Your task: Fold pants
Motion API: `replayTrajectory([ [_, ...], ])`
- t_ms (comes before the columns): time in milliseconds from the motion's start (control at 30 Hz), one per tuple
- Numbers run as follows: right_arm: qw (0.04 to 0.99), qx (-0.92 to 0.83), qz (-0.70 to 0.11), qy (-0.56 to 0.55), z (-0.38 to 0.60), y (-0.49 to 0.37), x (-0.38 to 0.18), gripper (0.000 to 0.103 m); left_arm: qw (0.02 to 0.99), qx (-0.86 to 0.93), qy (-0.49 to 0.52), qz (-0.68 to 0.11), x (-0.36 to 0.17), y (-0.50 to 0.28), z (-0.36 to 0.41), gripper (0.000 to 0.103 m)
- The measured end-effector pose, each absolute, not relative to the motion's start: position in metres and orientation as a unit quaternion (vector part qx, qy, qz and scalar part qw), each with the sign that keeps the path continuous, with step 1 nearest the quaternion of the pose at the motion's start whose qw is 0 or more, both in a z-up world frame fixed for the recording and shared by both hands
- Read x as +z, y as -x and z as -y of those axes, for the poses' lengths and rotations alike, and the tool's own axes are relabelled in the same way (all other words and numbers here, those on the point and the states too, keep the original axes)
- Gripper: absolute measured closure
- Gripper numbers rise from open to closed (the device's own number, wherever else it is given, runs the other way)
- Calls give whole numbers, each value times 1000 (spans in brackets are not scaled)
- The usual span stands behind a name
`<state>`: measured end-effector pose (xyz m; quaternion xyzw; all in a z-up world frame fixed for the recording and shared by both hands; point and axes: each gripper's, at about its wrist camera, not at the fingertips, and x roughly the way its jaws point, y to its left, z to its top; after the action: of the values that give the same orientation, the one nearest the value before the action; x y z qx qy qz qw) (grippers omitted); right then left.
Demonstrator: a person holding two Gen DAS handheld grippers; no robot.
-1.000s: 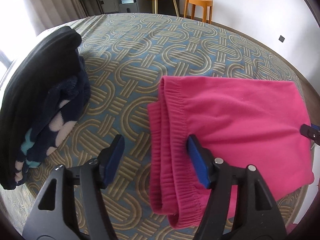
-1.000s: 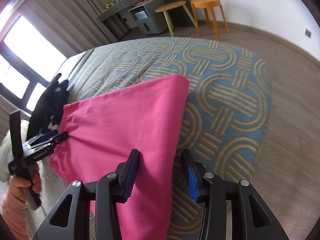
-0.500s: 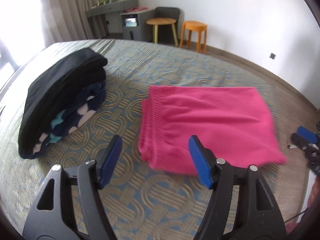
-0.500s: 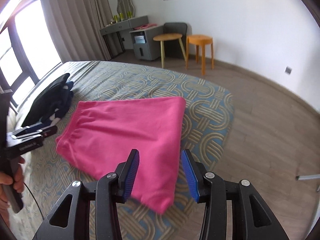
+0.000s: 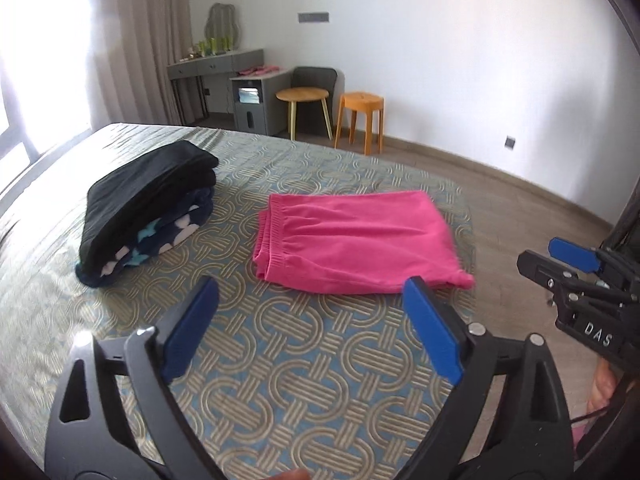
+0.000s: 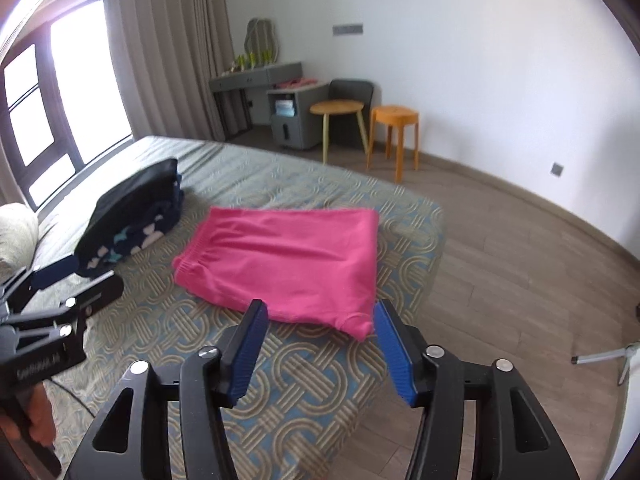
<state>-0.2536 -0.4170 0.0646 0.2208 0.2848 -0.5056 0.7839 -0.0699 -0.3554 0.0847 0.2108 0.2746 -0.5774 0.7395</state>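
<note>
The pink pants [image 5: 356, 240] lie folded into a flat rectangle on the patterned bedspread [image 5: 304, 360], waistband to the left. They also show in the right wrist view [image 6: 288, 260]. My left gripper [image 5: 312, 320] is open and empty, held back from the pants above the bed. My right gripper [image 6: 318, 336] is open and empty, just short of the pants' near right corner. The right gripper also shows at the right edge of the left wrist view [image 5: 576, 268], and the left gripper at the left edge of the right wrist view [image 6: 76, 280].
A stack of folded dark clothes [image 5: 148, 204] lies on the bed left of the pants. A round wooden table [image 5: 302, 96], an orange stool [image 5: 360, 104] and a grey desk [image 5: 216, 60] stand by the far wall. The bed's edge drops to wood floor [image 6: 520, 264] on the right.
Both grippers have pulled back and up from the pants, which they stood right over one second ago. The folded pants have stayed flat on the bed.
</note>
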Motion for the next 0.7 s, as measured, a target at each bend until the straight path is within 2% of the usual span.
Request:
replayTrajectory([
  [367, 785, -519, -264, -210, 367, 259, 81, 42, 746, -573, -191, -282, 85, 67, 307, 9],
  [700, 784, -516, -267, -218, 359, 255, 79, 41, 742, -580, -195, -273, 86, 75, 300, 9],
])
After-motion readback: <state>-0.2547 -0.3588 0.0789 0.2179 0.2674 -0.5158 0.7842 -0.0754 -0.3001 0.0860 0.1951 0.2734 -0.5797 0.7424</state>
